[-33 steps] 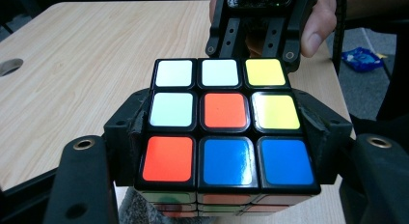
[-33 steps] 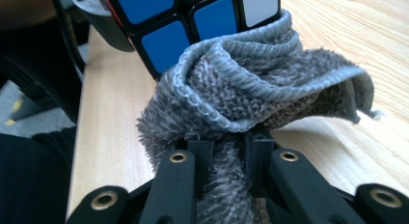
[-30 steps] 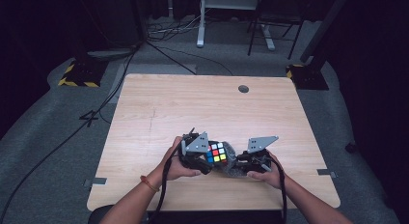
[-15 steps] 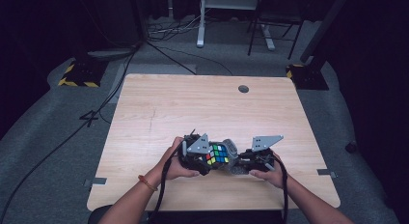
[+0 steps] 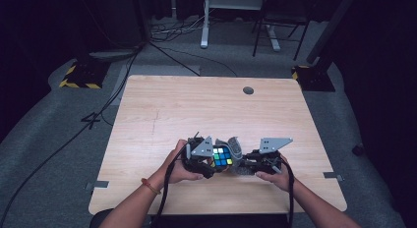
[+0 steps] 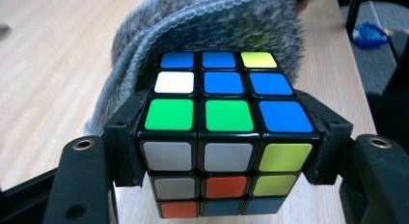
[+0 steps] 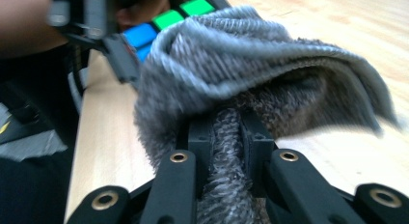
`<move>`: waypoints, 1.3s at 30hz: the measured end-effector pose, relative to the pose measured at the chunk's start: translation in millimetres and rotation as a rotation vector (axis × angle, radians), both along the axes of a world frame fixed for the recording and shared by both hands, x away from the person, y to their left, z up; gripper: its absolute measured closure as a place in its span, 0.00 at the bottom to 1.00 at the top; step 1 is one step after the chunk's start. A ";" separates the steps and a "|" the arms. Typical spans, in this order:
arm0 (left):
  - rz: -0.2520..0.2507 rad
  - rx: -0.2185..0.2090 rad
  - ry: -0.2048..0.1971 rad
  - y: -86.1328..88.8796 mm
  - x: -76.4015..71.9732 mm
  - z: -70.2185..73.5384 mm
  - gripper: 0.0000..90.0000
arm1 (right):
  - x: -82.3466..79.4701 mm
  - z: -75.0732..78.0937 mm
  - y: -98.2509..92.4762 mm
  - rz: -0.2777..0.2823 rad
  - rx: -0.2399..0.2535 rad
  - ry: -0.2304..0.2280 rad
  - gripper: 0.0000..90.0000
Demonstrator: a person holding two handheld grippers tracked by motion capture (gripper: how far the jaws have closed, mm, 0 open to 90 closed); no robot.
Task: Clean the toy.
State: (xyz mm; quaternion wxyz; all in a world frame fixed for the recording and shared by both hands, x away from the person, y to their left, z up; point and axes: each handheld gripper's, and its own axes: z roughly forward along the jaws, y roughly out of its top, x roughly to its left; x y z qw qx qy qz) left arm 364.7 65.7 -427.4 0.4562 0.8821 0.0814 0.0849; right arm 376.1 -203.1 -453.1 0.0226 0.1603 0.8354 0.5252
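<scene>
Dark floor and black drapes ring a pale wood table point(image 5: 162, 110), and most of what stands beyond it, a white frame and chair legs among loose cables, fades into shadow. At the table's near edge, left of centre, the left hand point(image 5: 178, 165) holds the left gripper point(image 5: 212, 161), whose grey plate covers much of its body from above. Its jaws are clenched on a cube point(image 5: 222, 156): in the left gripper view the black pads press the cube's point(image 6: 223, 120) two side faces, having just closed a little further onto it. That view gives the top face in blue, white, yellow and green and the front face in grey-white, yellow-green and orange; the bottom row is cut off by the frame edge, and the far face is hidden behind a grey cloth point(image 6: 212, 26) draped against it. From above, the cloth point(image 5: 235, 149) sits between the two grippers, touching the cube's right side, its lower part lost among the black frames. Further right, the right gripper point(image 5: 244, 165) in the right hand point(image 5: 274, 173) is clamped tight on the cloth; in the right gripper view a bunched fold is pinched between the pads while the rest of the cloth point(image 7: 251, 55) billows up, blurred, hiding all but a few green and blue tiles of the cube point(image 7: 166, 21).
</scene>
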 end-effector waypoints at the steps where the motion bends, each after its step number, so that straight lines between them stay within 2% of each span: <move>1: -0.008 -0.009 -0.013 -0.9 -1.7 2.2 0.37 | 0.8 0.5 0.9 -0.009 -0.010 -0.004 0.87; 3: -0.026 -0.034 -0.008 -3.3 -4.3 6.1 0.37 | 0.8 -1.9 5.7 -0.017 -0.076 -0.020 0.87; 5: -0.031 -0.035 -0.026 -4.5 -6.6 7.9 0.37 | 0.3 -9.2 11.6 0.008 -0.131 -0.004 0.87; 6: -0.039 -0.052 -0.009 -4.1 -6.4 8.2 0.37 | -1.0 -12.6 14.2 0.025 -0.153 0.002 0.87; 8: -0.030 -0.037 -0.024 -4.1 -6.0 8.4 0.37 | -3.7 -15.6 19.3 0.061 -0.173 0.002 0.87; 10: -0.035 -0.045 -0.007 -2.5 -3.4 7.2 0.37 | -6.8 -14.9 22.4 0.081 -0.190 -0.013 0.87; 13: -0.026 -0.039 -0.016 0.4 -1.0 6.5 0.37 | -7.1 -13.1 18.1 0.089 -0.159 -0.009 0.87; 16: -0.006 -0.051 0.001 5.2 3.4 5.7 0.37 | -6.3 -8.6 11.0 0.089 -0.132 -0.023 0.87; 20: 0.004 -0.017 -0.005 5.5 4.4 1.8 0.37 | -5.7 -3.0 5.8 0.073 -0.093 -0.038 0.87; 24: -0.005 0.009 -0.008 -0.3 2.3 -1.2 0.37 | -4.6 2.7 1.1 0.038 -0.070 -0.063 0.87; 28: -0.016 0.009 0.006 -5.1 0.7 -3.1 0.37 | -2.8 6.4 -2.9 -0.012 -0.047 -0.080 0.87; 30: -0.018 0.009 -0.001 -7.5 -2.2 -3.3 0.37 | -1.4 8.2 -4.0 -0.042 -0.035 -0.082 0.87; 32: -0.042 -0.003 0.001 -8.3 -4.2 -1.6 0.37 | 0.3 7.7 -4.1 -0.056 -0.043 -0.085 0.87; 34: -0.051 -0.009 -0.013 -10.1 -6.2 0.2 0.37 | 2.0 5.3 -2.0 -0.052 -0.075 -0.074 0.87; 37: -0.040 -0.015 -0.008 -8.6 -5.7 0.4 0.37 | 1.0 0.4 3.8 -0.015 -0.131 -0.062 0.87; 39: -0.026 -0.016 -0.012 -6.3 -3.7 0.3 0.37 | -0.4 -1.4 5.6 0.006 -0.147 -0.054 0.87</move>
